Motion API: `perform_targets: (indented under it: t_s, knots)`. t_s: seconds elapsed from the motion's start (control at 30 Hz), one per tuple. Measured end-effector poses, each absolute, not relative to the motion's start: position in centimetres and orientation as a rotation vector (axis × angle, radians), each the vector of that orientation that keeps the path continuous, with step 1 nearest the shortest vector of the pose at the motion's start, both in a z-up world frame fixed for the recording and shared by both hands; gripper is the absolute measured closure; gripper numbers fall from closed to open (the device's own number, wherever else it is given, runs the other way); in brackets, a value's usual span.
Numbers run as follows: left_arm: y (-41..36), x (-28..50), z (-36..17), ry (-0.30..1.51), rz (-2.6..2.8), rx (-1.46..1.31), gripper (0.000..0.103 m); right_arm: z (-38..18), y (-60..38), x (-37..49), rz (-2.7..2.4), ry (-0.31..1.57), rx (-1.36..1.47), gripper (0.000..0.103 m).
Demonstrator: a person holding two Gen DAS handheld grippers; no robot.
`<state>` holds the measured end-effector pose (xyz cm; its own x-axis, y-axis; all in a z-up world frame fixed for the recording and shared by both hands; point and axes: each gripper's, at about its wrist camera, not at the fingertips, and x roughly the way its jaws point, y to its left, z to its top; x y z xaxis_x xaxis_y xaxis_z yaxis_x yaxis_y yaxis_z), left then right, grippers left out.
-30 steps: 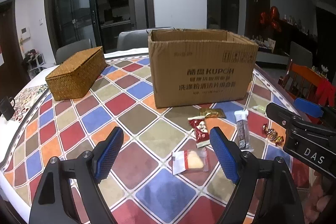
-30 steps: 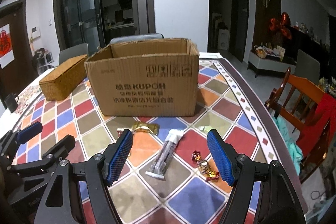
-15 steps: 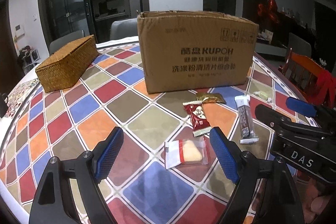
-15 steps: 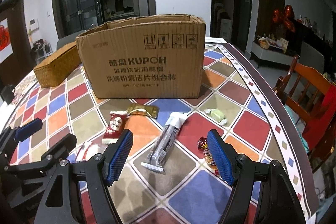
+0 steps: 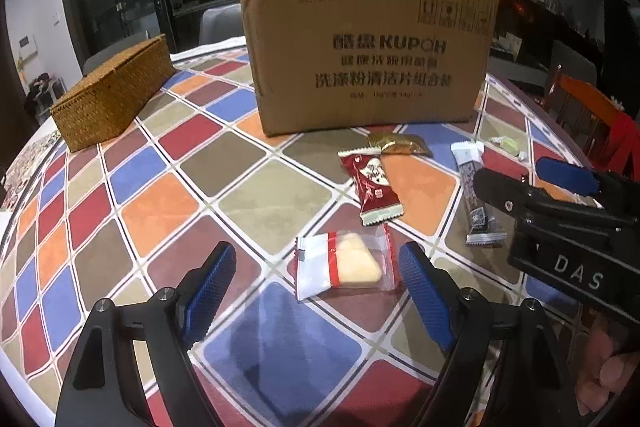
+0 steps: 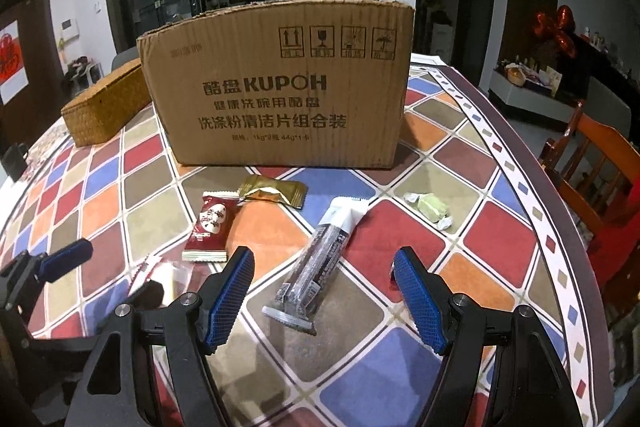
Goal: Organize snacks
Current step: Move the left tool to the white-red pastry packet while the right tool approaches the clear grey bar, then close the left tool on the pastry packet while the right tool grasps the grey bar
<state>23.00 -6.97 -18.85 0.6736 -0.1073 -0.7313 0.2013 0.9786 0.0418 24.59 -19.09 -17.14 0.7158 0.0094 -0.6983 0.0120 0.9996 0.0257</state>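
Snacks lie on the chequered tablecloth in front of a cardboard box. My left gripper hangs open just above a clear packet with a yellow cake, which sits between and ahead of its blue pads. My right gripper is open over the near end of a dark snack bar. A red packet, a gold packet and a green wrapped sweet lie nearby. Red foil sweets are hidden behind the right pad.
A woven lidded basket stands at the back left of the table. A wooden chair with a red cloth stands off the table's right edge. A person's fingers hold the right gripper's handle.
Both grippers have sunk toward the table and tilted up a little, so the snacks and box look larger and nearer. Neither gripper's opening has changed.
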Motion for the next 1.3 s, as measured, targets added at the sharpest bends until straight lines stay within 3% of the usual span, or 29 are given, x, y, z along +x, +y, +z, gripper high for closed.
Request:
perform_targets:
  t_s: [0.17,0.57,0.67,0.83,0.9,1.0,1.3]
  knots:
    - [-7.5,23.2,-19.5,0.838,-0.167,0.126,0.019,-17.7,-18.9,25.4,0.020,0.804,0.030,0.029]
    - [-7.7,24.3,-20.7,0.899,-0.176,0.104,0.036,-19.6,-18.5,27.1,0.032,0.878,0.017,0.030]
    - [-7.7,24.3,-20.7,0.895,-0.186,0.093,0.047,-20.0,-18.4,27.6,0.029,0.894,0.020,0.038]
    - [-7.4,24.4,-20.6,0.888,-0.190,0.069,0.075,-20.1,-18.5,27.8,0.015,0.897,0.020,0.060]
    - [-7.1,24.5,-20.5,0.889,-0.187,0.054,0.079,-20.0,-18.6,27.9,0.007,0.896,0.025,0.071]
    - [-6.8,24.5,-20.5,0.890,-0.184,0.044,0.090,-19.9,-18.9,27.9,0.002,0.896,0.031,0.079]
    - [-6.5,24.1,-19.7,0.870,-0.184,0.040,0.091,-19.5,-19.2,27.4,-0.003,0.886,0.030,0.082]
